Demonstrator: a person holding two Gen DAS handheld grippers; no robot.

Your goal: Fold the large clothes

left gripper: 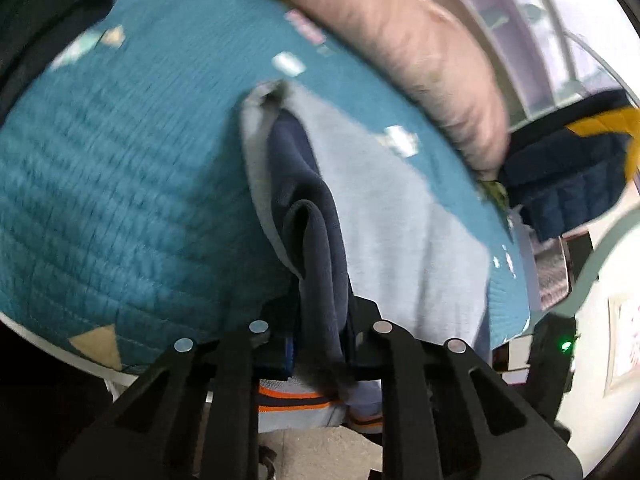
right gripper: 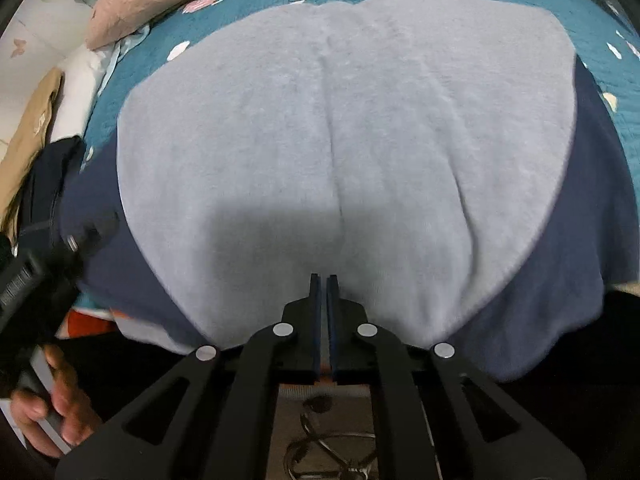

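While clamped on a bunched navy fold of the sweatshirt (left gripper: 320, 248), left claw (left gripper: 320, 332) sits at the garment's side edge, cloth running straight ahead from its fingers, long axis away from it across the teal quilt (left gripper: 120, 180). Nearer to the fold, so likely the carrying side. Right claw (right gripper: 324, 292) pinched together at the near hem, apparently holding nothing, grey panel spread flat ahead. Only left view shows the grasped navy fold and the pink pillow (left gripper: 400, 40); only right view shows the full spread and a hand (right gripper: 52, 412).
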